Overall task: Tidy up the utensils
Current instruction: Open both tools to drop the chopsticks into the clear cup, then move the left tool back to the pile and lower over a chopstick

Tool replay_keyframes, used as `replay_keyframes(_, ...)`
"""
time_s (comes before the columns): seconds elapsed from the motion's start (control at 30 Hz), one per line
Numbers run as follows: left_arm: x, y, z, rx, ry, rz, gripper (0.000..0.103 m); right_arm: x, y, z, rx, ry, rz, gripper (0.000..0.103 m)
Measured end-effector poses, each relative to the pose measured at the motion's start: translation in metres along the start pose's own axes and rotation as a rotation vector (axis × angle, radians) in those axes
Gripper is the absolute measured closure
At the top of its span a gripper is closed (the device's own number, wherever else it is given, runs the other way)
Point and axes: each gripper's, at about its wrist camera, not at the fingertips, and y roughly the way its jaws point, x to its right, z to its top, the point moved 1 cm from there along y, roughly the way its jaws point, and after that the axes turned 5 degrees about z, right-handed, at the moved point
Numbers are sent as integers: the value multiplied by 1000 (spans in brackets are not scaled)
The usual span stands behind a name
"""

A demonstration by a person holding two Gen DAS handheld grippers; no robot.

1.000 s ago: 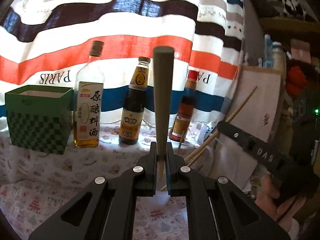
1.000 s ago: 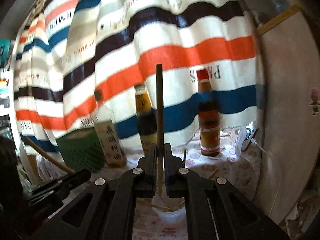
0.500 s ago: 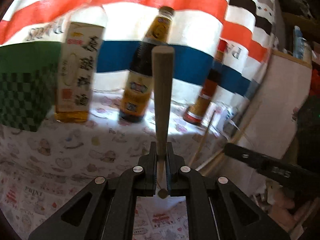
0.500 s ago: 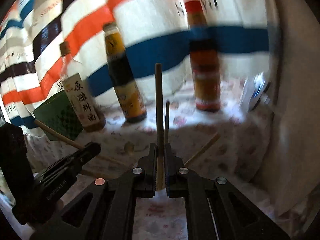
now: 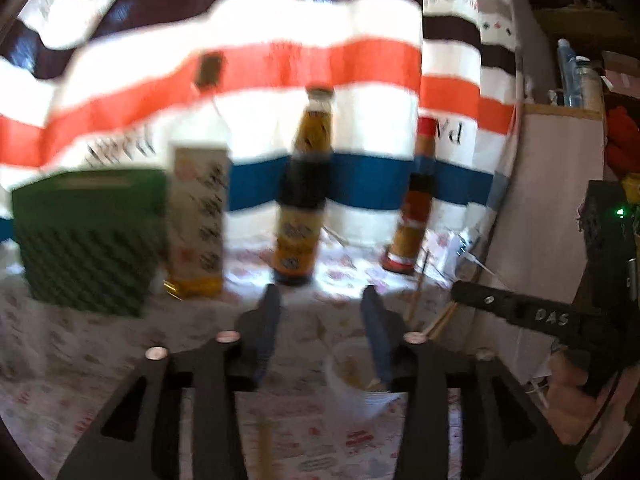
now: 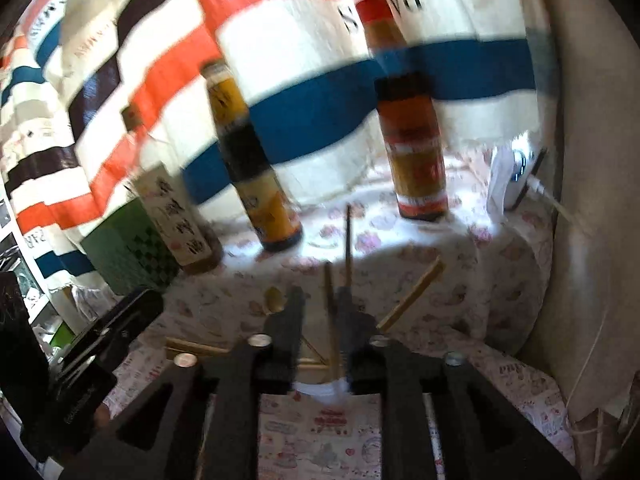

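Observation:
In the left wrist view my left gripper (image 5: 320,312) has its jaws opening, and nothing is between the fingers. A blurred wooden stick (image 5: 264,446) shows low under it. A translucent plastic cup (image 5: 348,376) stands just behind its right finger, with chopsticks (image 5: 416,294) leaning out to the right. My right gripper (image 6: 320,308) hangs over the same cup (image 6: 326,392), its jaws also opening. A light chopstick (image 6: 330,320) stands loose between them, close to the right finger. A dark chopstick (image 6: 348,240) and a rounded wooden handle end (image 6: 274,298) rise beside it.
Three sauce bottles (image 5: 300,200) and a green checked box (image 5: 88,240) stand at the back, before a striped curtain. Loose chopsticks (image 6: 192,346) lie on the patterned cloth. A white board (image 6: 592,200) closes the right side, with a charger (image 6: 508,176) beside it.
Both grippers opened. The thick wooden handle left the left jaws, and the chopstick now stands loose in the right ones. The right view tipped down toward the cup.

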Motion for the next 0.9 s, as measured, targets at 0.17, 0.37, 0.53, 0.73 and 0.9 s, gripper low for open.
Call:
replay_keyframes(0.17, -24, -47, 11, 77, 10, 139, 38, -23, -29, 2, 113, -45, -10, 44)
replay_keyframes(0.37, -52, -109, 2, 175, -34, 251, 23, -65, -65, -18, 105, -31, 204, 29)
replay_keyframes(0.53, -61, -134, -13, 208, 12, 308, 2, -94, -85, -52, 147, -78, 170, 21)
replay_keyframes(0.73, -73, -154, -30, 230, -28, 269, 1, -96, -65, -70, 40, 5, 258, 21)
replay_keyframes(0.9, -93, -137, -47, 165, -55, 291, 1, -99, -42, -92, 14, -23, 206, 21)
